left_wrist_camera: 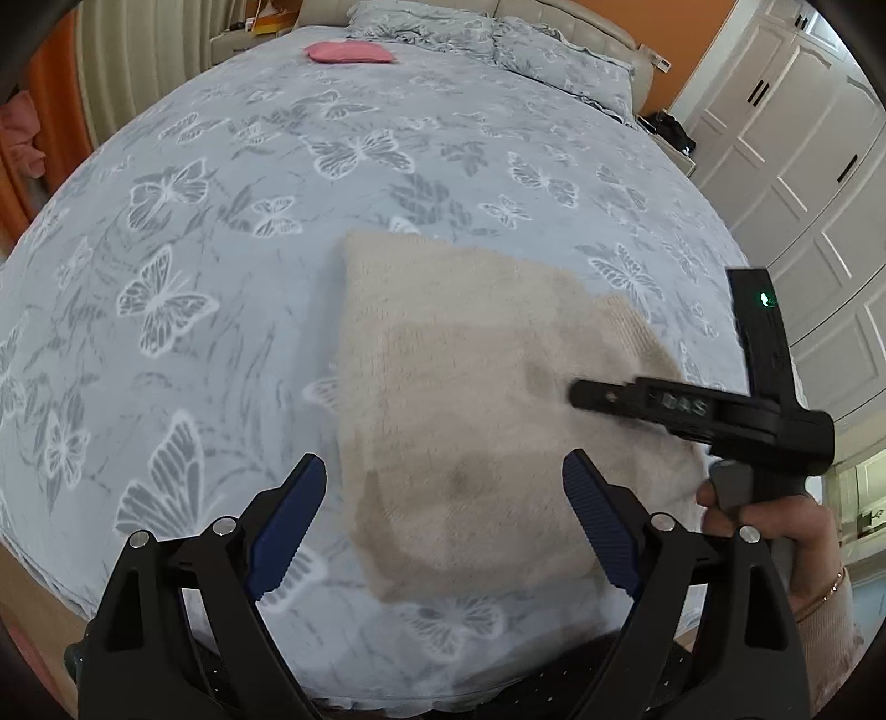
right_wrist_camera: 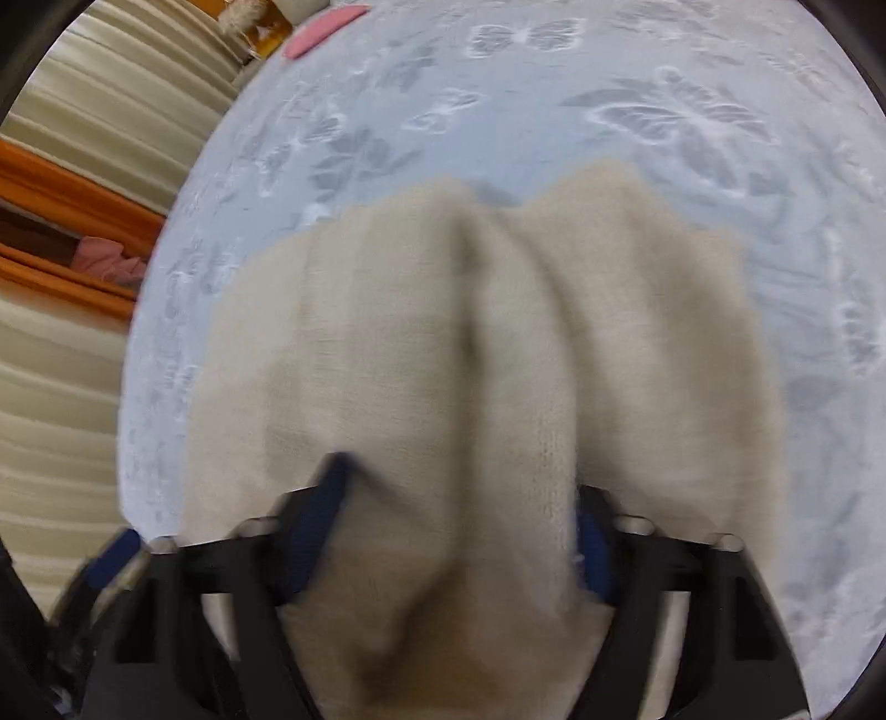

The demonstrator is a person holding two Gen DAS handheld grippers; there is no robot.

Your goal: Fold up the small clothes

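A cream knit garment (left_wrist_camera: 470,399) lies on the bed (left_wrist_camera: 221,249), near its front edge. It looks partly folded already, with a thick doubled edge on one side.

The left gripper (left_wrist_camera: 443,498) hangs just above the near part of the cloth. Its blue fingers (left_wrist_camera: 288,515) are spread wide, and nothing is pinched between them.

The right gripper (right_wrist_camera: 459,526) is over the right side of the cloth. In its own view, a bunched fold of the knit fills the space between its jaws. The picture is blurry, so I cannot tell if the pads are really squeezing the cloth or only sitting beside it.

This looks like the middle of a fold — one side is being gathered up to go over the rest. Next, the right gripper needs a firm hold on that bunch. The left gripper likely needs to come down and grab the near edge, so both sides lift together. The knit is soft and floppy, so it could slip or sag if only one side is held.

A pink folded item (left_wrist_camera: 349,52) lies far off, near the pillows (left_wrist_camera: 487,33).
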